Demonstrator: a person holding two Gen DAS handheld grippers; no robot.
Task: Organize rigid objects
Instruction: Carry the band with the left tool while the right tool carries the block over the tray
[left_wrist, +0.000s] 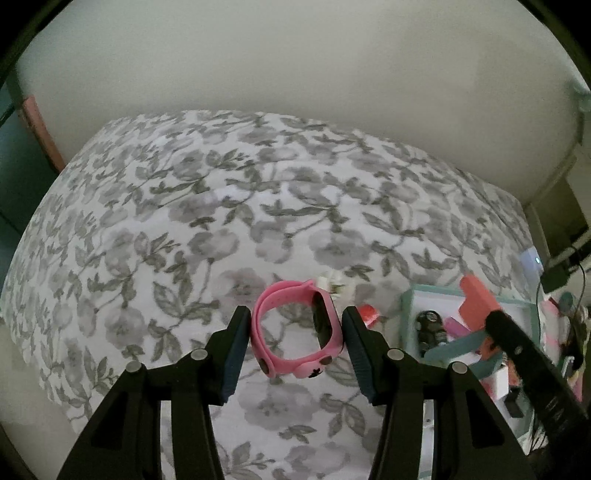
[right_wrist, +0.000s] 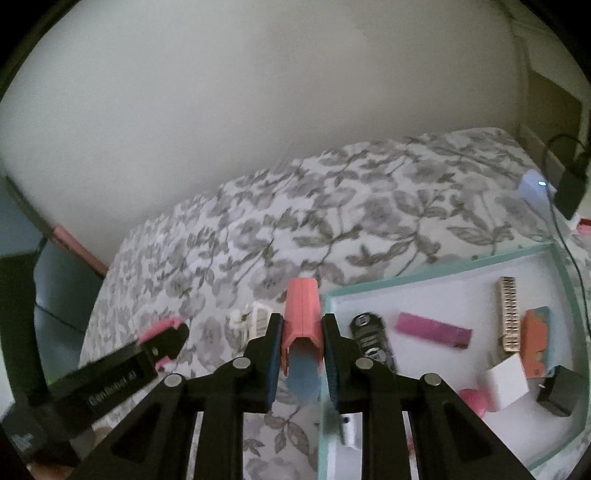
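A pink wristband watch (left_wrist: 295, 328) with a black screen stands between the fingers of my left gripper (left_wrist: 295, 325). The jaws are wide, with small gaps on either side of the band, so it is open around it. My right gripper (right_wrist: 302, 332) is shut on a coral-pink and blue block (right_wrist: 301, 317), held above the bed just left of the teal-rimmed white box (right_wrist: 436, 277). The box also shows in the left wrist view (left_wrist: 406, 299), with the right gripper (left_wrist: 495, 321) over it.
The floral bedcover (left_wrist: 221, 206) spreads out ahead. In the box lie a black key fob (right_wrist: 371, 341), a purple stick (right_wrist: 432, 328), a metal strip (right_wrist: 509, 314), a white cube (right_wrist: 508, 380) and a black adapter (right_wrist: 561, 389). A small white item (right_wrist: 255, 315) lies on the bed.
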